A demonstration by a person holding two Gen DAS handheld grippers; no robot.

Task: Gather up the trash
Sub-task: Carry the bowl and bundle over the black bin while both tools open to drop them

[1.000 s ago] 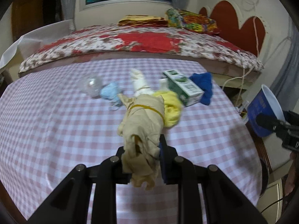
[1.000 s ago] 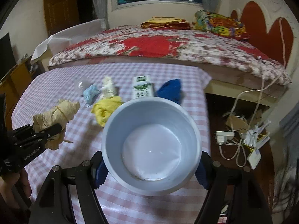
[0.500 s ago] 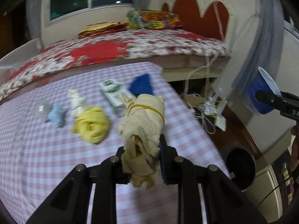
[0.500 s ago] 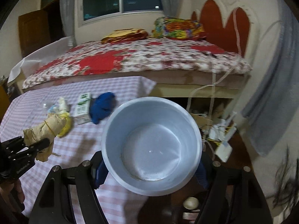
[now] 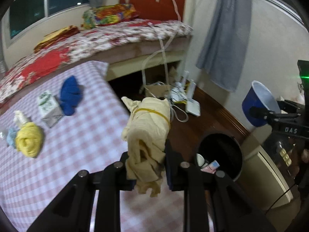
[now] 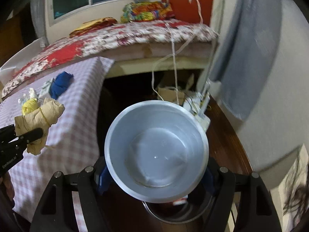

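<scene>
Left claw pinches the lower end of a beige crumpled bundle bound with a yellow rubber band; bundle stands up toward 12 o'clock, now past the worktop edge. Right claw spread wide around a blue paper bowl, pads against its outer wall, bowl empty.

Handling, as judged: bundle soft, light, compressible, the band keeps it together; the low pinch serves, though loose tails could snag. Bowl light, thin-walled, easily crushed; grip across the sides just under the rim, gently.

Dark bin on the floor at 4 o'clock of the left view, some trash already inside. Left on the worktop: yellow wad, white carton, blue cloth, at 9 to 10 o'clock.

Change from a second ago: both views then looked square over the worktop; they have swung toward the floor and bin. Grips unchanged.
</scene>
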